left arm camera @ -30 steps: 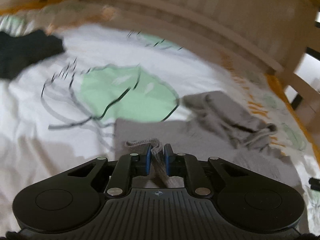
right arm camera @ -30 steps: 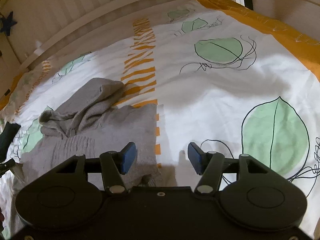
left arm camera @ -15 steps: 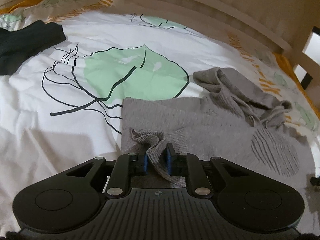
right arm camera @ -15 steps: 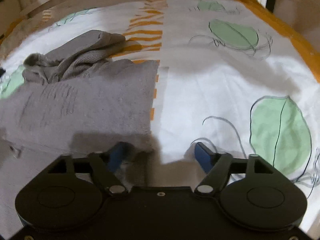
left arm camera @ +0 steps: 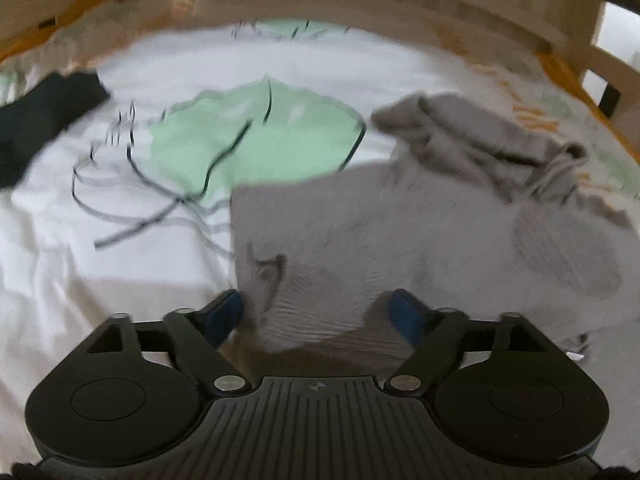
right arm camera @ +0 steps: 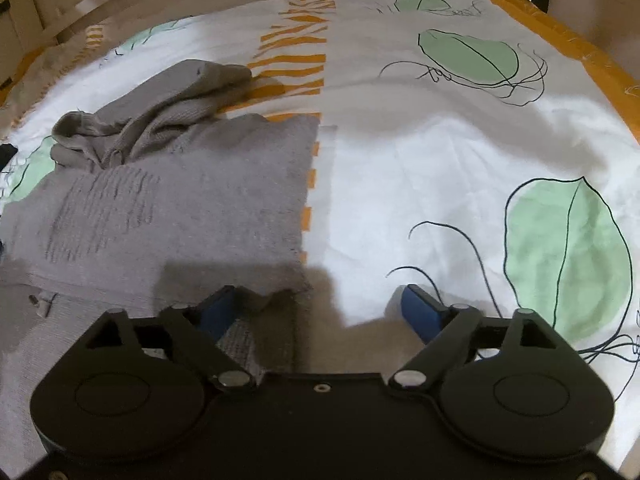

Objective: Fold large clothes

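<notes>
A: Left wrist view, item one?
B: Left gripper (left arm camera: 316,310), fingers (left arm camera: 224,314) spread wide, having just been opening; released. The grey sweater (left arm camera: 420,240) lies under and between them, unpinched. View blurred.

A: Sweater's place?
B: Flat on the bed (left arm camera: 80,280), folded over itself, its bunched sleeve (left arm camera: 480,144) toward the far headboard edge. A dark garment (left arm camera: 44,120) sits well apart, near the bed's far left edge.

A: Right wrist view?
B: Right gripper (right arm camera: 320,312), fingers (right arm camera: 420,312) likewise parted and just been opening; nothing grasped. The left finger rests at the folded sweater's (right arm camera: 180,208) near right corner; the right finger stands over bare bedcover.

A: Bedcover?
B: White, green leaf prints (right arm camera: 560,256), an orange striped band (right arm camera: 304,52) running toward the far edge. The sweater's right edge lies along that band; the sleeve heap is at its far side.
</notes>
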Available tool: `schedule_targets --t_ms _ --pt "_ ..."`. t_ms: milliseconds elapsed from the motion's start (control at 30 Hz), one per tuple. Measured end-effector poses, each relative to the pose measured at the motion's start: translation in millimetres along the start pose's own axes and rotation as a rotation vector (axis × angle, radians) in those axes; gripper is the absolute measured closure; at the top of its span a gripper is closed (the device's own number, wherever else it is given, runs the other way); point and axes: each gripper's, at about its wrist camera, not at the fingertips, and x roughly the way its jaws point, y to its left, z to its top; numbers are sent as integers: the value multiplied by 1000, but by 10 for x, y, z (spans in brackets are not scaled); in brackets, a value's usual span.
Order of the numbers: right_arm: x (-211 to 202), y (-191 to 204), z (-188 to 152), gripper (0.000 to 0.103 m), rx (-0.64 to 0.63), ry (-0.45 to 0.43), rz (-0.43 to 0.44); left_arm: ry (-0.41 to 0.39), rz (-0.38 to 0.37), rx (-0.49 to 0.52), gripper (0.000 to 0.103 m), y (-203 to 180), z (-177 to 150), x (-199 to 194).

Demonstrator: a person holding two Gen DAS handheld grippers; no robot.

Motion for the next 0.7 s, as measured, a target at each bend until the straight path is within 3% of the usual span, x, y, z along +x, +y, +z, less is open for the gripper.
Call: schedule_targets --t_ms 133,233,400,533,700 --pt "-29 0 -4 14 -4 -3 -2 -1 -19 -64 17 69 29 -76" --pt "-134 9 17 14 4 -43 17 -74 -24 -23 17 -36 98 -319" --pt "-424 90 179 14 23 -186 114 -184 -83 97 16 -314 351 -663" --pt "-434 266 440 16 -33 -240 144 -216 -100 180 17 -480 628 -591" --pt "-199 523 808 29 -116 -284 150 -248 -93 302 21 -725 900 -240"
